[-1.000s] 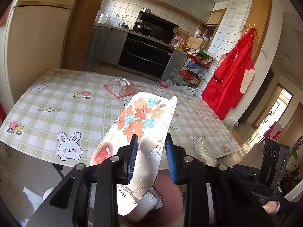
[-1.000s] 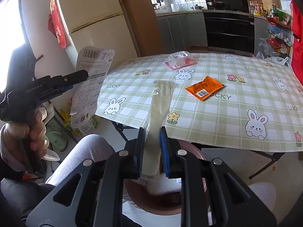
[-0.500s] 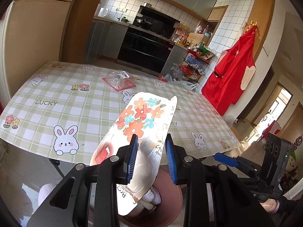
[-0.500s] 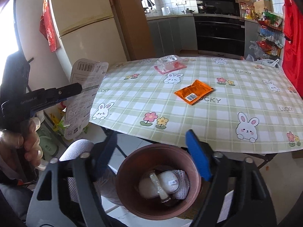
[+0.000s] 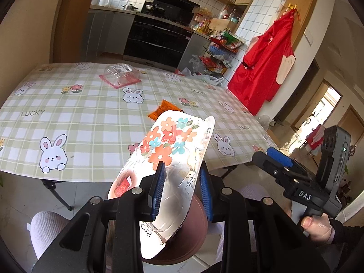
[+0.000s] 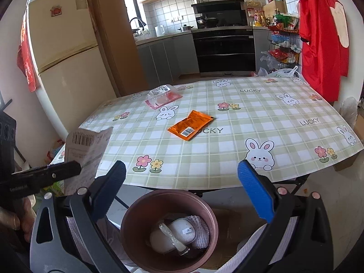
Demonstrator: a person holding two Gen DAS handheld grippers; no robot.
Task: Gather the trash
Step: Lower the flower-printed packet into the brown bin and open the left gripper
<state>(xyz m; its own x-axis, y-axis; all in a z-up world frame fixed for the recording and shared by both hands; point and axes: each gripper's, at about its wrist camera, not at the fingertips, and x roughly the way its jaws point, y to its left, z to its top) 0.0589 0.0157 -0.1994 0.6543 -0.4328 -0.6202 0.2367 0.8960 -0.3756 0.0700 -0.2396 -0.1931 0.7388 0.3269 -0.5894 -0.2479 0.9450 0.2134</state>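
Kitchen backdrop with fridge, oven and a red apron; checked bunny cloth on the bench (image 6: 261, 113) reads "LUCKY" in several spots. Left claw (image 5: 182, 190) pinches a flowered wrapper (image 5: 173, 145), which sticks up past its tips, lower end over the brown bin (image 6: 168, 229); partial letters "BRO" show near its bottom edge, plus a barcode on its back in the right view. Judged light, thin, crinkly and slick, so a pinch across the flat middle suits it. Right claw (image 6: 182, 191) is opening, nothing between its jaws, spread wide directly above the bin, which holds white packets and a clear strip. Ahead of that claw, an orange sachet (image 6: 191, 125) with a barcode lies flat on the bench: light and floppy, best taken at an edge. Farther ahead sits a clear labelled tray (image 6: 162, 95), probably stiff but crushable. Right claw body reads "DAS".
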